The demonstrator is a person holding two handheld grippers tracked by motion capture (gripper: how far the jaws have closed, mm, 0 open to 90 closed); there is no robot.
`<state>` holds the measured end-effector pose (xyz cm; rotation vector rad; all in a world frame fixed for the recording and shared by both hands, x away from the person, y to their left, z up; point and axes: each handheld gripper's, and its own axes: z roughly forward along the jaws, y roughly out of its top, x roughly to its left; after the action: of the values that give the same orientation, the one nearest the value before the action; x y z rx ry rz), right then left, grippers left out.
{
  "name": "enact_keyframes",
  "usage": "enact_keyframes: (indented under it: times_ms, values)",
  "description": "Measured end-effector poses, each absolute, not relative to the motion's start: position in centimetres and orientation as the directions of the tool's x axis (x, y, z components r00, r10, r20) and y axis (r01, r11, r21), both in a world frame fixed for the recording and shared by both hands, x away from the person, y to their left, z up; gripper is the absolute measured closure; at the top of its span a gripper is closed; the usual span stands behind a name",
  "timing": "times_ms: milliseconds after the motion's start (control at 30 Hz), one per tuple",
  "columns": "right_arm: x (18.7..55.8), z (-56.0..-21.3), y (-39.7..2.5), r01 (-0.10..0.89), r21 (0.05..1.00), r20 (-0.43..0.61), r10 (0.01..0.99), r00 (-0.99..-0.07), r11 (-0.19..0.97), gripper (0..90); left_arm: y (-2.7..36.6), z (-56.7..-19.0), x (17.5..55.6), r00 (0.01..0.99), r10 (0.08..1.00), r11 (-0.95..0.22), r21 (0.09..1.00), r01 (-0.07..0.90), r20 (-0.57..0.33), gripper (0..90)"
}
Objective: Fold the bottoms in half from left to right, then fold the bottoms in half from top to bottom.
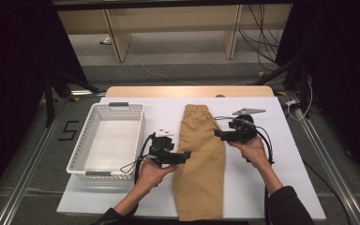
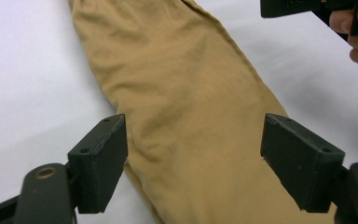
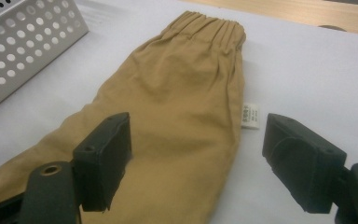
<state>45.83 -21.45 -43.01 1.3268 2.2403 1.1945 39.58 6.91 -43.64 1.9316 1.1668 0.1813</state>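
One pair of tan trousers (image 1: 200, 161) lies flat on the white surface (image 1: 262, 187), folded lengthwise into a long narrow strip, elastic gathered waistband (image 3: 212, 25) at the far end, legs running toward the person. Fabric is plain mustard-tan, soft creases, no print. Small white label (image 3: 250, 115) sticks out from the side seam just below the waistband. White perforated basket (image 1: 86, 145) sits just to the left of the trousers, not touching them. Left tongs (image 1: 187, 155) hover at the trousers' left edge about mid-length, jaws wide apart, holding nothing; the left gripper view has the cloth between and beyond them. Right tongs (image 1: 218, 134) hover at the right edge nearer the waistband, jaws also wide apart, nothing held; can't tell if either touches the fabric
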Motion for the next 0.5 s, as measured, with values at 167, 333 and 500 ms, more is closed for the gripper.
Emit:
enact_keyframes:
  times_ms: [167, 333, 500]
  values:
    - [45.8, -43.0, -21.6, 0.593, 0.77, 0.163, 0.826, -0.54, 0.236, 24.5, 6.5, -43.7, 40.3, 0.549, 0.784, -0.198, 0.723, 0.662, -0.289, 22.6]
    - [45.9, -43.0, -21.6, 0.594, 0.768, 0.163, 0.826, -0.539, 0.237, 24.4, 6.4, -43.8, 41.0, 0.545, 0.787, -0.198, 0.719, 0.666, -0.288, 22.3]
    - [45.9, -43.1, -21.4, 0.599, 0.761, 0.157, 0.826, -0.542, 0.249, 24.3, 6.5, -43.9, 41.7, 0.526, 0.796, -0.18, 0.713, 0.678, -0.3, 22.1]
